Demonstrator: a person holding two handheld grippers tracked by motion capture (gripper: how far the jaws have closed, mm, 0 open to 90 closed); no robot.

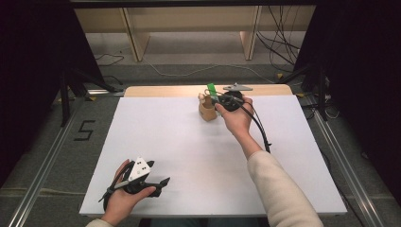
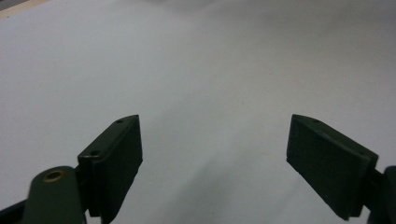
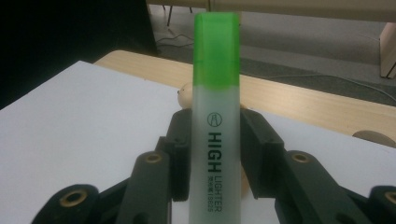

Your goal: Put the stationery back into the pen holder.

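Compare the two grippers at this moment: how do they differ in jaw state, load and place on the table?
The right gripper is shut on the green highlighter; the left gripper stands open with nothing between its jaws. The right gripper is at the far edge of the table, beside the wooden cup; the left gripper lies near the front left corner. Both have black jaws.

Cream sleeve (image 1: 279, 189), black jaws

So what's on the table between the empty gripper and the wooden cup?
Nothing: in the high view, only bare white table stretches from the left gripper to the wooden cup.
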